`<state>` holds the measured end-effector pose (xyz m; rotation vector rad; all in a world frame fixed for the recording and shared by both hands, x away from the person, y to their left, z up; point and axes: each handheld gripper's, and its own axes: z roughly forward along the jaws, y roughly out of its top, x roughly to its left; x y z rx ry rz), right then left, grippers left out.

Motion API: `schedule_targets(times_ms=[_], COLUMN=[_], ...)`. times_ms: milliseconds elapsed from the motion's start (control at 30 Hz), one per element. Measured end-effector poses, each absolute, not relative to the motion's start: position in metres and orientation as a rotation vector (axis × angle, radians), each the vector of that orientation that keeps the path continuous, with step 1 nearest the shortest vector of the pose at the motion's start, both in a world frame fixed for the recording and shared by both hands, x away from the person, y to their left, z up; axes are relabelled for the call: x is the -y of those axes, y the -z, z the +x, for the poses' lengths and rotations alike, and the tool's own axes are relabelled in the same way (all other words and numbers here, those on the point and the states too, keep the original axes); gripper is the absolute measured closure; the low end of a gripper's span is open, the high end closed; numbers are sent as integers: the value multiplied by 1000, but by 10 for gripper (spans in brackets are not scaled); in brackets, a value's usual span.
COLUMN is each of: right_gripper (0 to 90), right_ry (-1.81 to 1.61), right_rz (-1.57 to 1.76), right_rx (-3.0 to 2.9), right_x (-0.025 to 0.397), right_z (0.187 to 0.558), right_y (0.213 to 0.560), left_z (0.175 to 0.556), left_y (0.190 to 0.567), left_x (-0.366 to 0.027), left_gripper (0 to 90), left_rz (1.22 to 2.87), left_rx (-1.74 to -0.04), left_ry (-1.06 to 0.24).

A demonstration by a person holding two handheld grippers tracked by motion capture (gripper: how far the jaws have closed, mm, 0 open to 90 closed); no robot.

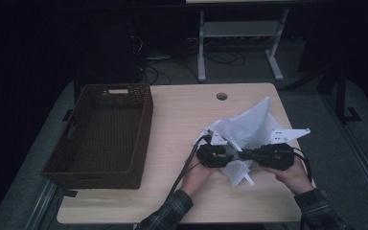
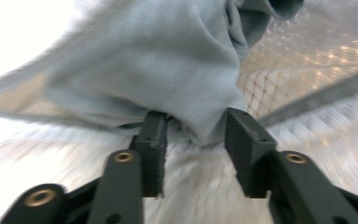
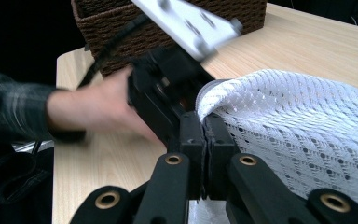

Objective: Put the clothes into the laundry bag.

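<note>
Dim floor and cables lie beyond the pale wooden worktop (image 1: 182, 115), where a dark woven basket (image 1: 100, 134) sits at the left and a white openwork cloth (image 1: 249, 129) is bunched at the right, partly lifted off the surface between the two tools. In the right gripper view the right tool (image 3: 204, 135) has its jaws pressed together on a thin edge of the cloth (image 3: 298, 135). In the left gripper view the left tool (image 2: 193, 140) stands fairly wide, with a fold of cloth (image 2: 168, 65) hanging between the jaws but not pinched. The risk I see is that one thin pinch carries everything: a pull toward the basket could slip the mesh free, or the left tool could shut on too little fabric and drop it on the worktop, or the trailing end could snag the basket rim
</note>
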<state>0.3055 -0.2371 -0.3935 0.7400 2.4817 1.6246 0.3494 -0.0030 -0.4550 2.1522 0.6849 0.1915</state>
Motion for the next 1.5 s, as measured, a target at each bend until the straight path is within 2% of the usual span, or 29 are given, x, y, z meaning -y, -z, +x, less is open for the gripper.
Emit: schedule_targets(times_ms=[100, 233, 367, 633, 900, 1067, 1233, 1367, 1500], right_gripper=[882, 882, 882, 881, 881, 881, 882, 882, 881], right_ry=[-1616, -1610, -1600, -1593, -1590, -1588, -1587, -1580, -1540], right_rz=[741, 739, 736, 743, 748, 750, 749, 750, 752], right_rx=[-2483, -2489, -2494, -2502, -2499, -2496, -2496, -2494, -2500], right_x=[237, 236, 235, 236, 237, 238, 238, 238, 239], right_z=[305, 306, 305, 307, 307, 307, 307, 308, 309], right_y=[394, 394, 395, 398, 399, 398, 398, 399, 401], left_z=[349, 358, 386, 426, 440, 442, 441, 439, 433], left_y=[443, 436, 439, 453, 459, 463, 465, 463, 460], left_x=[-19, -43, -59, -56, -45, -41, -38, -38, -47], left_gripper=[500, 490, 458, 375, 386, 544, 664, 862, 885], left_rz=[2170, 2184, 2189, 2215, 2239, 2276, 2309, 2328, 2309], left_rx=[-678, -720, -817, -861, -847, -825, -797, -802, -872], left_ry=[-203, -277, -321, -271, -253, -247, -261, -263, -285])
